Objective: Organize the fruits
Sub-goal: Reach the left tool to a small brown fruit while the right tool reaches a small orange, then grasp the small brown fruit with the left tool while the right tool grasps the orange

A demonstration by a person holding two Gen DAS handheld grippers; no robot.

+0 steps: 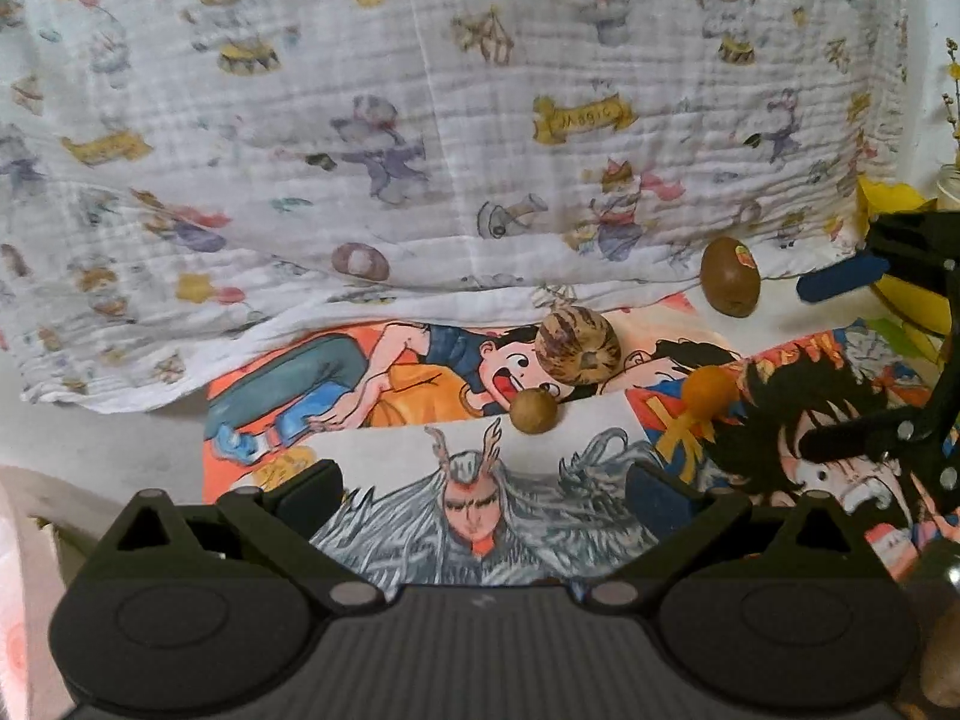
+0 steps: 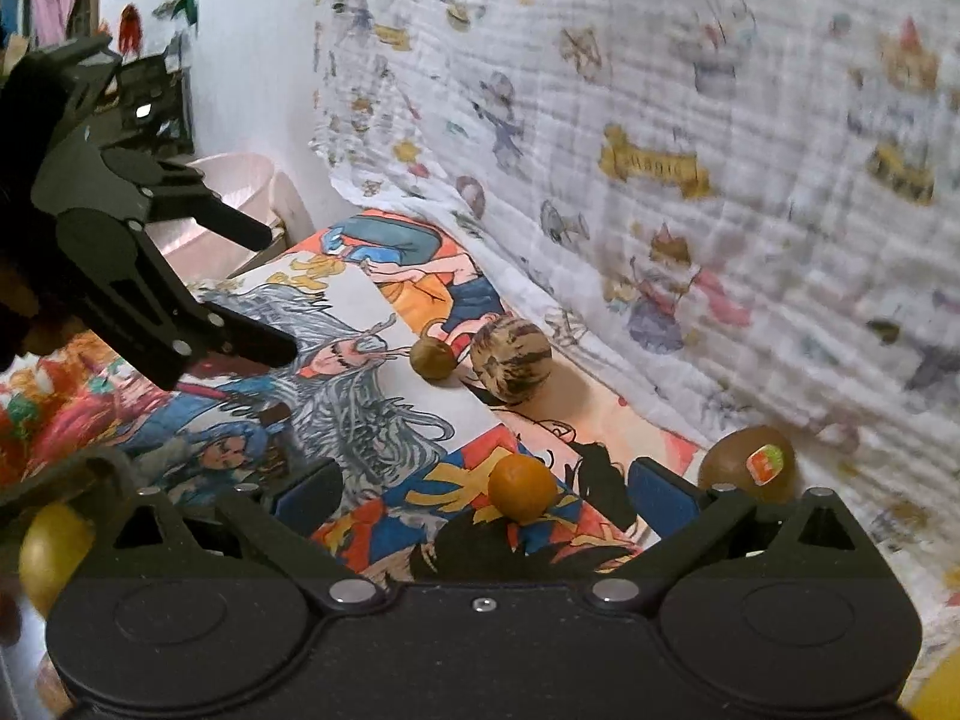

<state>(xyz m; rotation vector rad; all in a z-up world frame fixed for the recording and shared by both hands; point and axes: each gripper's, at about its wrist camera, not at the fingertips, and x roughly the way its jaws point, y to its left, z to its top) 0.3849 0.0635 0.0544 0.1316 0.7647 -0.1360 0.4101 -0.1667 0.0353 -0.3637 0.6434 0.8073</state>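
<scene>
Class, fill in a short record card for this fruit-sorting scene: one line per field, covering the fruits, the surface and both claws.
surface: cartoon posters laid flat, printed cloth hanging behind
striped fruit: round, brown-streaked, near the cloth
small brown fruit: just in front of the striped one
orange fruit: alone on the posters, between the right claw's fingers in its own view
stickered brown fruit: by the cloth edge
left claw: open, holding nothing
right claw: open, holding nothing
</scene>
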